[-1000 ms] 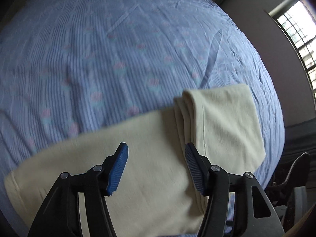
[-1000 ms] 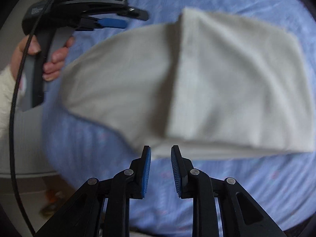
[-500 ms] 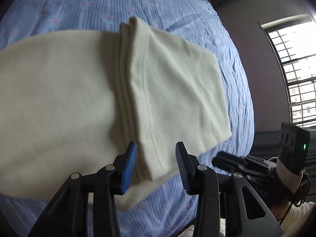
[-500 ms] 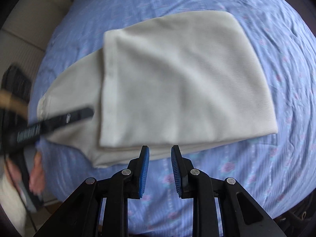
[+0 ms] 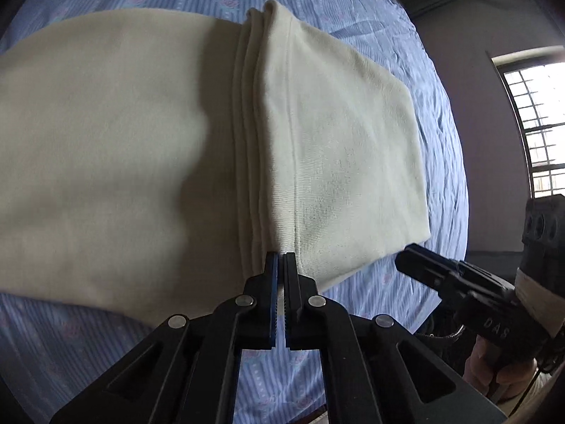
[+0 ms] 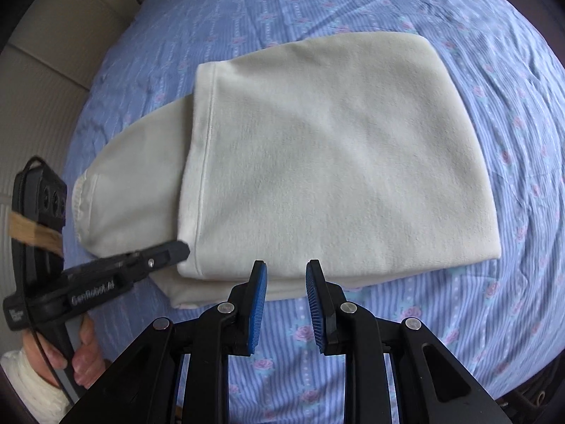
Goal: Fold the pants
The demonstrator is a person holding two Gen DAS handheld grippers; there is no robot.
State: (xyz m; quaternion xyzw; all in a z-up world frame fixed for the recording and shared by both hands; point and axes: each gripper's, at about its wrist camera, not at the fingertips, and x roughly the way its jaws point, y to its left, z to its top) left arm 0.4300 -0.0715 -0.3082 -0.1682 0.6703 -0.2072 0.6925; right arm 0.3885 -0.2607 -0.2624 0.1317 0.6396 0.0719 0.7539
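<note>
In the left wrist view I see the cream pants (image 5: 148,148) spread across the centre on the blue bedsheet (image 5: 416,46), my left gripper (image 5: 280,259) at bottom centre clamped on their folded near edge. At right, my right gripper (image 5: 409,259) hovers; its own view shows its jaws slightly apart, holding nothing, just below the pants' near edge.
</note>
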